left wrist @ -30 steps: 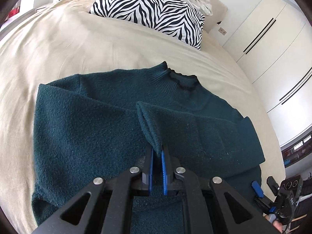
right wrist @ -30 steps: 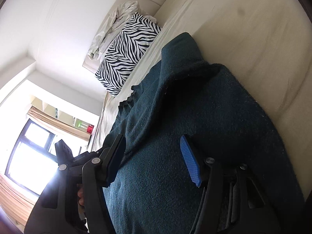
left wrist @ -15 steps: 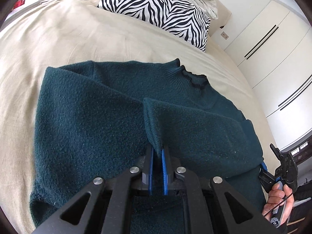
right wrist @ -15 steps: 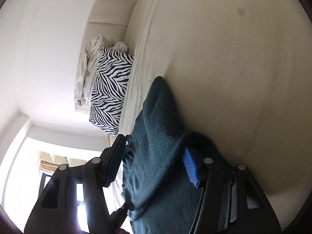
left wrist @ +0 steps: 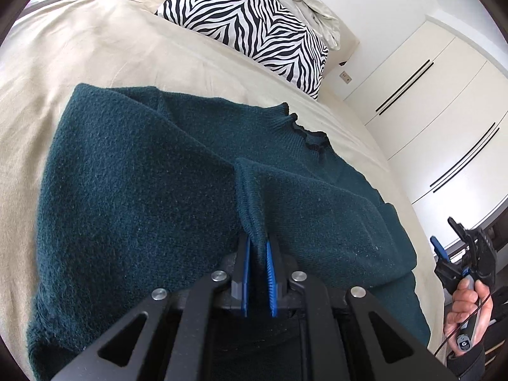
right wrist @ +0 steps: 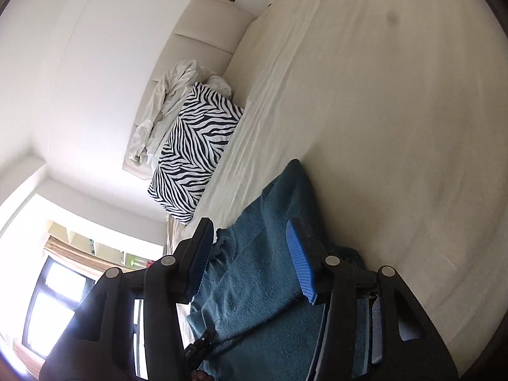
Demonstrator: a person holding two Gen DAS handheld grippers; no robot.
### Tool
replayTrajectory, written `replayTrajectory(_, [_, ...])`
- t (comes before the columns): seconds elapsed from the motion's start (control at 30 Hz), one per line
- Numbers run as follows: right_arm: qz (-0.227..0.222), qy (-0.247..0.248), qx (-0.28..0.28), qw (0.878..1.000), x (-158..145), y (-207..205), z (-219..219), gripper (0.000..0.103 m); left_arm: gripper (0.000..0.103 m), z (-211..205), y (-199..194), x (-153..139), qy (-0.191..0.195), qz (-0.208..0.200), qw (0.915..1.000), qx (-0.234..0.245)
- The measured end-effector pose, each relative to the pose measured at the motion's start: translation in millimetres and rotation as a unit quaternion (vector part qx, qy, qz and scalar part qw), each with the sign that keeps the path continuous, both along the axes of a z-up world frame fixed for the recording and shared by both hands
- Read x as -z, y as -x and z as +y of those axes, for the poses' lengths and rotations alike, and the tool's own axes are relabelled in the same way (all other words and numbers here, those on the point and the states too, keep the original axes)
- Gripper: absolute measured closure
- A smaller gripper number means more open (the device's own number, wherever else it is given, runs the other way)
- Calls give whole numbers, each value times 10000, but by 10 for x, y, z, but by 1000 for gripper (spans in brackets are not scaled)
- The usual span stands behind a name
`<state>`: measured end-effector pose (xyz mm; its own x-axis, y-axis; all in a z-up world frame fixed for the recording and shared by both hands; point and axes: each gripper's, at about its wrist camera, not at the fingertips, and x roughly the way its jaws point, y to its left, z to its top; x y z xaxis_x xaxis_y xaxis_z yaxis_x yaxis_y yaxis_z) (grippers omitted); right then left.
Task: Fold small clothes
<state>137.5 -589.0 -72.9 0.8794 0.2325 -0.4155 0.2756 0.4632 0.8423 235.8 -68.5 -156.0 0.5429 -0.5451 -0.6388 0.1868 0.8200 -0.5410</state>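
Note:
A dark teal knit sweater lies on a beige bed, its neck toward the pillow. My left gripper is shut on the cuff of a sleeve and holds it over the sweater's chest. The sweater also shows in the right wrist view. My right gripper is open and empty, lifted clear of the sweater and tilted sideways. It also shows at the right edge of the left wrist view, held in a hand off the bed's side.
A zebra-print pillow and crumpled white bedding lie at the head of the bed. White wardrobe doors stand to the right. A bright window is on the far side.
My left gripper has carried the sleeve cuff forward over the sweater. My right gripper has pulled back off the sweater to the bed's right side, still open.

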Motion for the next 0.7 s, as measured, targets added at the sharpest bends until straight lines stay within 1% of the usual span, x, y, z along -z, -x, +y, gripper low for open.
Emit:
replayTrajectory(0.07, [13, 102, -347, 9993, 10, -287, 97, 55, 90, -15, 19, 11, -79, -62, 9999, 10])
replayTrajectory(0.1, [57, 16, -553, 9985, 83, -418, 141, 56, 90, -19, 17, 13, -90, -64, 9999, 8])
replayTrajectory(0.13, [184, -111, -708, 9973, 202, -561, 168, 55, 89, -19, 15, 14, -93, -68, 9999, 7])
replayTrajectory(0.17, [440, -143, -755, 9961, 351, -660, 183, 55, 89, -19, 17, 15, -94, -70, 9999, 2])
replayTrajectory(0.2, [758, -130, -679, 9947, 514, -707, 187, 64, 89, -14, 17, 19, -86, -73, 9999, 2])
replayTrajectory(0.23, [814, -190, -642, 9944, 631, -703, 187, 72, 89, -10, 17, 21, -71, -74, 9999, 3])
replayTrajectory(0.27, [695, -157, -621, 9955, 659, -652, 182, 75, 89, -6, 17, 23, -55, -76, 10000, 3])
replayTrajectory(0.3, [537, -162, -630, 9964, 647, -588, 176, 75, 89, -3, 15, 26, -34, -79, 10000, 4])
replayTrajectory(0.37, [643, -149, -493, 9966, 628, -457, 145, 75, 89, 13, 16, 32, 32, -82, 10000, 4])
replayTrajectory(0.4, [660, -156, -454, 9967, 595, -405, 115, 72, 89, 20, 16, 40, 68, -85, 9999, 5])
replayTrajectory(0.47, [782, 132, -295, 9964, 454, -330, 63, 72, 89, 37, 17, 51, 121, -85, 9999, 3])
replayTrajectory(0.53, [572, 330, -310, 9973, 275, -361, 39, 65, 89, 28, 21, 53, 99, -105, 9999, -3])
replayTrajectory(0.57, [466, 323, -368, 9977, 201, -368, 0, 57, 89, 27, 22, 51, 87, -115, 9999, -5])
replayTrajectory(0.63, [347, 308, -478, 9978, 96, -500, -1, 54, 89, 26, 22, 50, 87, -116, 9999, -6])
replayTrajectory(0.67, [324, 268, -555, 9976, 83, -608, 15, 49, 89, 24, 22, 50, 81, -117, 9999, -6])
replayTrajectory(0.7, [378, 180, -619, 9972, 134, -719, 22, 41, 89, 26, 21, 50, 77, -120, 9999, -4])
